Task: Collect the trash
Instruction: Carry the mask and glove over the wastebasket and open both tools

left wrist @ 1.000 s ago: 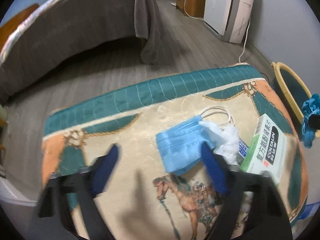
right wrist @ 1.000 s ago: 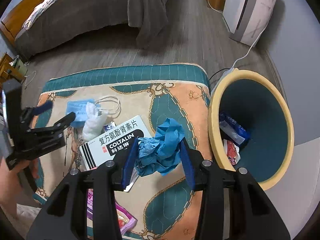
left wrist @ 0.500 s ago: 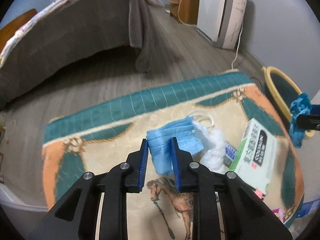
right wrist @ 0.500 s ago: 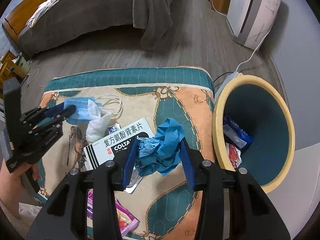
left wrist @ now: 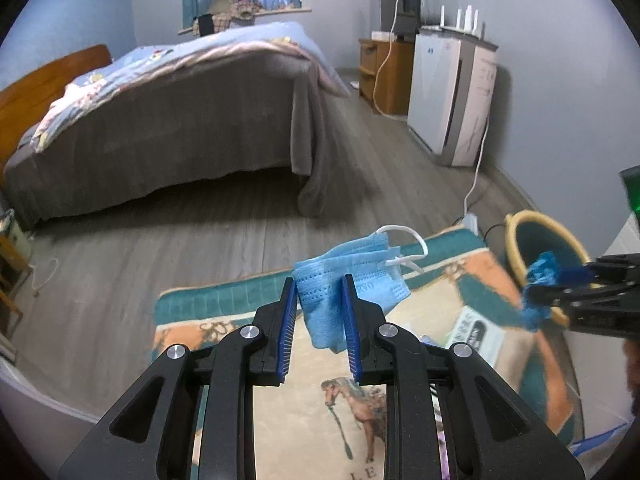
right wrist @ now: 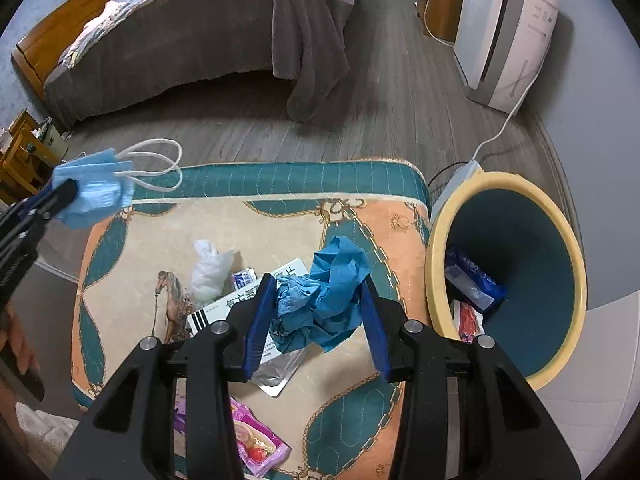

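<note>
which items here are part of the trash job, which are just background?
Job:
- blue face mask in left gripper
- crumpled blue glove in right gripper
- bin
- white tissue wad
- medicine box
- pink wrapper

Background:
- bed
- white appliance

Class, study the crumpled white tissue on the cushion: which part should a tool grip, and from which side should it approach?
Grip the crumpled white tissue across its raised upper bulge, coming from above. It stands as a soft upright wad on the cushion, and the medicine box crowds its near side, so a low side approach would likely snag.
</note>
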### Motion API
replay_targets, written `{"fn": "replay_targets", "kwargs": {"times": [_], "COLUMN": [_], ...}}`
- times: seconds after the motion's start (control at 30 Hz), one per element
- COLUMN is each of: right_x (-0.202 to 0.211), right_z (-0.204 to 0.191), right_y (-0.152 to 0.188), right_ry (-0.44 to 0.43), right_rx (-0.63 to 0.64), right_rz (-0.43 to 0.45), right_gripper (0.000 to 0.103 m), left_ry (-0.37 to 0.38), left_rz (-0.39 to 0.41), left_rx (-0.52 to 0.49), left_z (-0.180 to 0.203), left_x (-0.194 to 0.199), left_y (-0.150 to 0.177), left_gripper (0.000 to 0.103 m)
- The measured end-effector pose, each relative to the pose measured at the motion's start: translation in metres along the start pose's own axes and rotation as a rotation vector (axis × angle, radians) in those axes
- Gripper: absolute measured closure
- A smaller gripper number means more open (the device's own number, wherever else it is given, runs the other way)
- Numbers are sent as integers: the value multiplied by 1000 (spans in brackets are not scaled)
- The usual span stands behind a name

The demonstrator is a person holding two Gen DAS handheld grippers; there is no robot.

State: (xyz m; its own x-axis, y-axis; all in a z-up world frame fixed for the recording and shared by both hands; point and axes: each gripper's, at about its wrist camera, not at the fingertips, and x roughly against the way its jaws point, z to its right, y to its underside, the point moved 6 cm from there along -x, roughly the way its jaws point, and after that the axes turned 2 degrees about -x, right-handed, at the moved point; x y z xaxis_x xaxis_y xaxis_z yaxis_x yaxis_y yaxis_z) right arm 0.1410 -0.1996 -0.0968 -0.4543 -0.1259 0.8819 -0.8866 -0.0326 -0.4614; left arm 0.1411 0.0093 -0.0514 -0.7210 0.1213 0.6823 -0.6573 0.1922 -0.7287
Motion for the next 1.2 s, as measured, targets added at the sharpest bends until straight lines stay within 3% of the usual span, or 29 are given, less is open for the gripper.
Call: {"fn": "replay_targets", "kwargs": {"times": [0.43,0.97,1.2], "right_x": [18,69,73], "right_z": [18,75,94], "right_y": [-4,-22,-18], "right_ry": [32,101,126], "right_rx": [-14,-77,-63], "right_rz": [53,178,165], "right_gripper": [61,61,61], "left_ry": [44,136,180], "left_rz": [53,48,11], "left_rx": [-40,-147,-205], "left_z": [31,90,118], "left_x": [33,22,9], "left_y": [-8,-6,8], "left_gripper": [79,79,79]}}
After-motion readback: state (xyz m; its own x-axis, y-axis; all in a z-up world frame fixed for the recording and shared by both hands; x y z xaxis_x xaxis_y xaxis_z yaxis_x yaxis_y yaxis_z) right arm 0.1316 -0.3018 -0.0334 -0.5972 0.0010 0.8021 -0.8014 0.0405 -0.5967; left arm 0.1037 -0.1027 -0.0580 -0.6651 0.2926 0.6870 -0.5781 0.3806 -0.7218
